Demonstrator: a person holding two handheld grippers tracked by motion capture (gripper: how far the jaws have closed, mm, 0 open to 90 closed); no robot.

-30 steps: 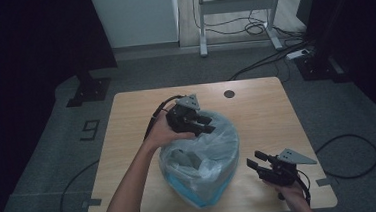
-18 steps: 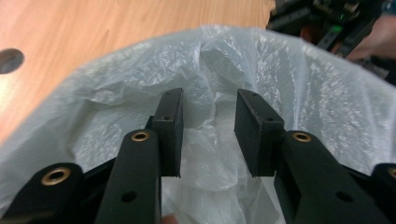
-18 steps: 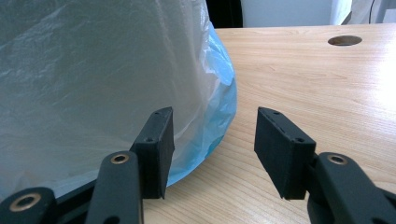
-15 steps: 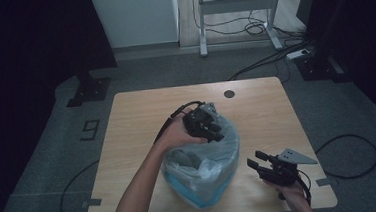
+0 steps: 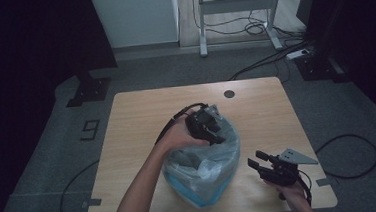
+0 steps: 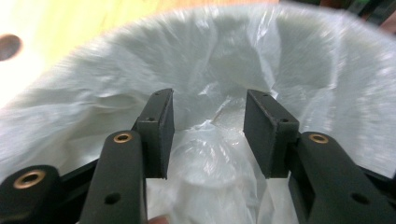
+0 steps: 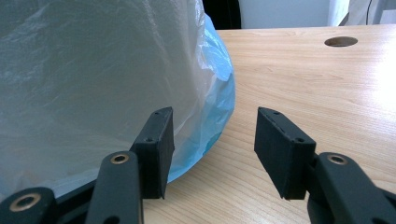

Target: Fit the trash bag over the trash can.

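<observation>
a translucent white plastic bag [image 5: 205,170] with a pale blue lower layer sits puffed up and crumpled on the near half of the table, toward six o'clock from the table's middle. its mouth faces up and gapes wide, showing wrinkled film inside. its blue edge [image 7: 219,74] bulges out toward three o'clock, resting on the wood.

Your left gripper [image 5: 212,129] slid rightward along the plastic bag's [image 5: 205,172] far rim; jaws just been opening, film between them
</observation>
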